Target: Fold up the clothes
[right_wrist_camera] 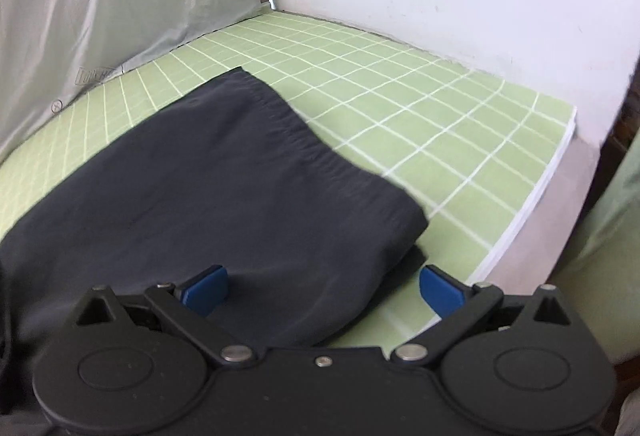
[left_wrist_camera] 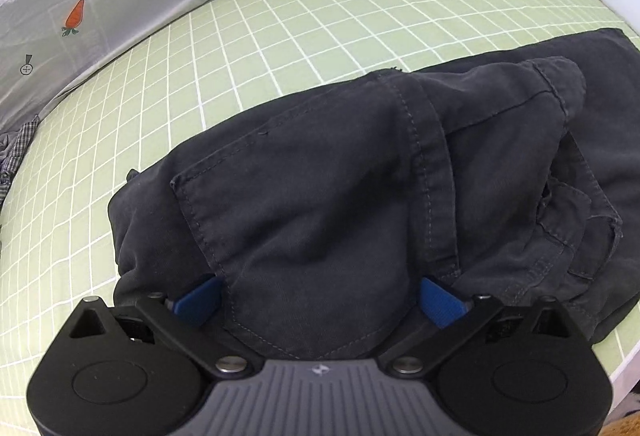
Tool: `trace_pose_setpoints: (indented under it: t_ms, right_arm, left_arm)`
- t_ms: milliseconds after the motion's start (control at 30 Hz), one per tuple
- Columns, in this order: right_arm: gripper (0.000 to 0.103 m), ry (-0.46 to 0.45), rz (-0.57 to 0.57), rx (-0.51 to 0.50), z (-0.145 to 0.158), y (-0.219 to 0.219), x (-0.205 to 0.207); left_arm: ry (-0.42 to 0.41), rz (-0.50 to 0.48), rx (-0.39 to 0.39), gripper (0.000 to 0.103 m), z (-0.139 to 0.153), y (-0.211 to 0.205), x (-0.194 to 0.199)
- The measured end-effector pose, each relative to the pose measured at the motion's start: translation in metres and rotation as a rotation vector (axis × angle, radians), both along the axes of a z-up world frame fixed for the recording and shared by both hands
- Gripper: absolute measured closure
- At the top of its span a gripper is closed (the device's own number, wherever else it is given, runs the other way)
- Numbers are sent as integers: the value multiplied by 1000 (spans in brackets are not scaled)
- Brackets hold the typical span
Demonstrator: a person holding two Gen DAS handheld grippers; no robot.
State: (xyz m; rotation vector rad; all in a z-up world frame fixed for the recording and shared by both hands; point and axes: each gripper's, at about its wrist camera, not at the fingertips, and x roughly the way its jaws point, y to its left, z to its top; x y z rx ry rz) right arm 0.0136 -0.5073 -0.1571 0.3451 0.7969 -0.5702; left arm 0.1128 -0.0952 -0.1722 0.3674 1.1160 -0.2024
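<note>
My left gripper (left_wrist_camera: pixel 320 302) and right gripper (right_wrist_camera: pixel 323 290) are both hanging spread wide, the dark grey cotton trousers (left_wrist_camera: pixel 340 172) bunching between each pair of blue pads.

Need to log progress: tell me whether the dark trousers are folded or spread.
Folded: the dark trousers lie doubled, layers stacked at the near corner on the green checked sheet.

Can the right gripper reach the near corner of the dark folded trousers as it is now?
Probably yes. The right gripper is open, the dark grey folded cotton trousers already lie between its blue fingers, and nothing covers that corner.
</note>
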Motion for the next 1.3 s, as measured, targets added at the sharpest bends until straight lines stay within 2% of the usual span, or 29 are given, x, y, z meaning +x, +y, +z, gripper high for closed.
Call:
trace_pose_setpoints:
  t_ms: [133,300,367,467,500,533,600,667,700,800,867,1000,1067,1300]
  right_arm:
    - [0,22,19,-21,-8,-14,4]
    - [0,-28,50,1,-7,-16,1]
    - [0,-66,22,48,-5,-18,-3]
    - [2,-193,-42,287,-15,-33,-9]
    - [11,-236,-63,368,-19,-39,-11]
    - [29,-279,-84,449,-23,-44,-13]
    - [57,-365,-128,611,-30,-54,-17]
    - [58,-450,-171,774,-38,-64,-21]
    - [58,-451,-153,745,-36,-60,-20]
    - [55,-366,-73,609,-21,-45,-4]
    - [57,-300,-23,536,-12,-35,8]
    - [64,-261,70,455,7,-15,22]
    - [66,-267,126,431,19,-2,24]
    - [67,-314,244,491,51,45,39]
  left_arm:
    - [24,28,16,0,-2,-1,2]
    - [30,64,15,0,-5,0,0]
    - [25,73,12,0,-5,2,-2]
    - [11,82,9,0,-6,4,-7]
    - [6,84,8,0,-7,5,-9]
    - [1,85,7,0,-7,5,-10]
    - [-5,85,4,0,-8,7,-13]
    - [-7,81,0,0,-9,10,-15]
    - [-8,78,-2,0,-9,12,-16]
    - [-12,71,-8,0,-10,16,-15]
    - [-15,72,-17,0,-9,19,-17]
    - [-24,85,-49,0,2,28,-20]
    - [-29,92,-65,0,8,32,-22]
    - [-66,125,-114,0,31,51,-31]
